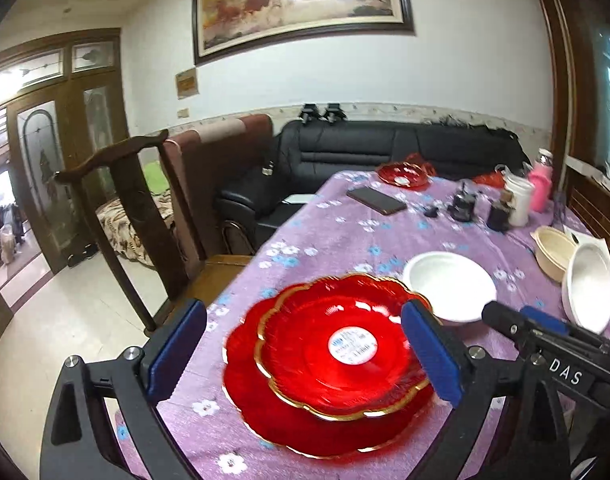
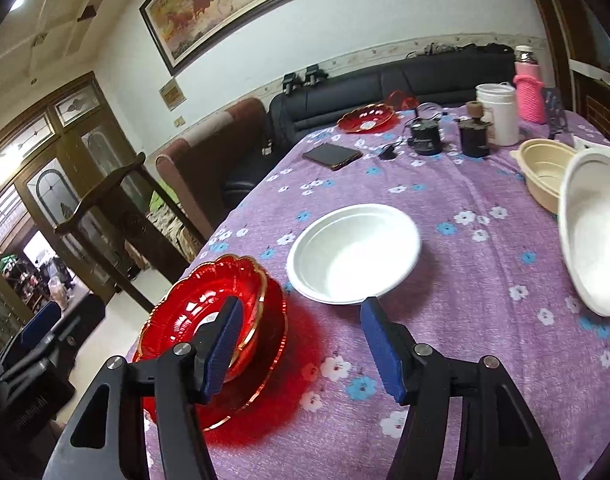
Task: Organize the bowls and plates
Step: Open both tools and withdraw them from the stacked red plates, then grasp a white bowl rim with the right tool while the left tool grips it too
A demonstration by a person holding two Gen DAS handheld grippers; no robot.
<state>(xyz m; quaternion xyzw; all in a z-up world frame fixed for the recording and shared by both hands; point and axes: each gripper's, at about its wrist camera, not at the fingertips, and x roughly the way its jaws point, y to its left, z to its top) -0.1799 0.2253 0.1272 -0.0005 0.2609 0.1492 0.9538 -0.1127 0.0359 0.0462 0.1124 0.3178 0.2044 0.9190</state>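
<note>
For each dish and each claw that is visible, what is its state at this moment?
Red plates: two stacked, smaller on top, on the table.
Far red plate: alone at the far end.
White bowl: upright, empty, alone.
Second white bowl: tilted on its edge, leaning against the beige bowl.
Beige bowl: upright, empty.
Left claw: open, holding nothing.
Right claw: open, holding nothing.

Ceiling light glares off the framed painting [image 1: 301,4]; fisheye distortion bends the edges, and nearby objects look softly blurred.
</note>
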